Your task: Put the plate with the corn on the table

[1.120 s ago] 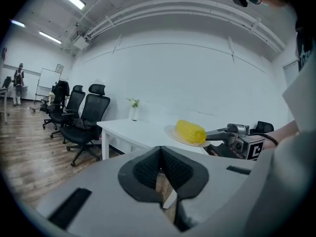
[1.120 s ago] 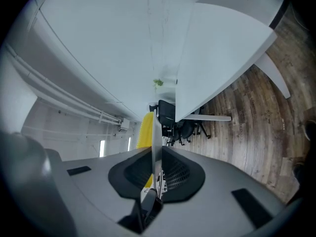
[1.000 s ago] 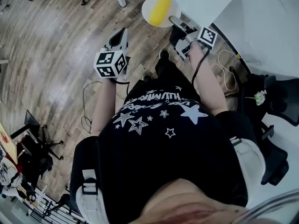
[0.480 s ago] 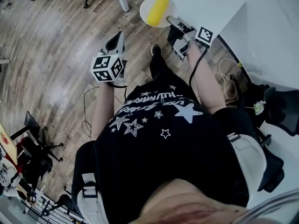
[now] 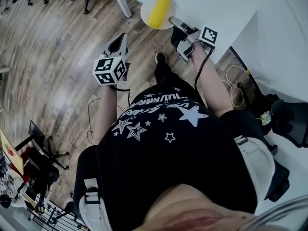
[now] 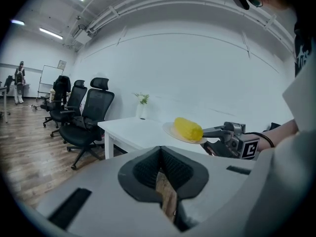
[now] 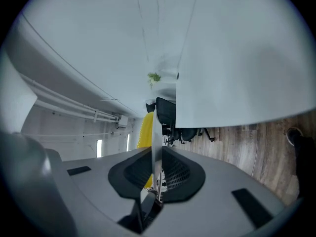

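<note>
my right gripper [image 5: 174, 23] is closed narrow on the near rim of the plate [image 5: 146, 9]. in the right gripper view the plate stands edge-on between the two pads, and they press it from both sides. the corn [image 5: 159, 10] lies on the plate, just beyond my jaws, with its long side pointing away from me. the plate reaches out to the far left from the gripper. it is at the near left corner of the white table [image 5: 216, 6], close to the table leg [image 5: 122, 1]. whether the plate touches the table top i cannot tell. my left gripper [image 5: 119, 40] is well apart on the left, over the wooden floor [image 5: 57, 57]. its jaws are together with nothing between them, and its view looks toward the plate and the corn.
</note>
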`<action>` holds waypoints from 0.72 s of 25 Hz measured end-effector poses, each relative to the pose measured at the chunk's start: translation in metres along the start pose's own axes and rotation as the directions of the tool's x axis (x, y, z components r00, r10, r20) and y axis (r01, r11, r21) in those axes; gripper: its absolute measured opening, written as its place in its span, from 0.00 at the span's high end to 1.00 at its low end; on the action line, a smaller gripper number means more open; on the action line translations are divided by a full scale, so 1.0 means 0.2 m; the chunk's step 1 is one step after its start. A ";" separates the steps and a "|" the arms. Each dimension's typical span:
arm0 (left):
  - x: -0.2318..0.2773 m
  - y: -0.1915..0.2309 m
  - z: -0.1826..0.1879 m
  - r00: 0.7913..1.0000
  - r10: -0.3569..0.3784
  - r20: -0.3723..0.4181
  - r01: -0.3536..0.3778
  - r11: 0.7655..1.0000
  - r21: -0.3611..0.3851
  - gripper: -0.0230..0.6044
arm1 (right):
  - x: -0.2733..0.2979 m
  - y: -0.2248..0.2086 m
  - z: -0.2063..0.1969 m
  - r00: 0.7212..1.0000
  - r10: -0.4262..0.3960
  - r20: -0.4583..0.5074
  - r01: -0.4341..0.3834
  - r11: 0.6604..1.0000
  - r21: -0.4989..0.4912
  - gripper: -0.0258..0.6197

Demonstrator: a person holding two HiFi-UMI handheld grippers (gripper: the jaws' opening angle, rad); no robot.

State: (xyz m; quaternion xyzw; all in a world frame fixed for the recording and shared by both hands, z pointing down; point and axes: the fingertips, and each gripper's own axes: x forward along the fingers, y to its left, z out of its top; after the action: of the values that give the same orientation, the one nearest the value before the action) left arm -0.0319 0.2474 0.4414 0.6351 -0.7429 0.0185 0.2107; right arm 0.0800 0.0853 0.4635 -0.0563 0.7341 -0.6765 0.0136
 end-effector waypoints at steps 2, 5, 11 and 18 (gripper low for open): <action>0.11 0.03 0.04 1.000 -0.002 -0.004 0.002 1.000 -0.002 0.96 | 0.06 -0.02 0.10 1.000 -0.003 -0.004 0.003 1.000 -0.001 0.90; 0.28 0.06 0.10 1.000 0.006 -0.005 -0.006 1.000 -0.001 0.95 | 0.13 -0.06 0.26 1.000 -0.008 -0.015 0.008 1.000 -0.003 0.90; 0.53 0.14 0.24 1.000 0.013 -0.009 -0.013 1.000 -0.003 0.96 | 0.31 -0.07 0.52 1.000 -0.014 -0.023 0.013 1.000 -0.026 0.89; 0.80 0.22 0.37 1.000 0.005 -0.010 -0.005 1.000 0.007 0.95 | 0.48 -0.09 0.72 1.000 -0.004 -0.024 0.004 1.000 -0.011 0.89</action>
State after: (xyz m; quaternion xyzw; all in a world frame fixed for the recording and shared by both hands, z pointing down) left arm -0.1118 0.0842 0.4378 0.6341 -0.7432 0.0249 0.2122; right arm 0.0005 -0.0690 0.4736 -0.0498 0.7379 -0.6731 0.0032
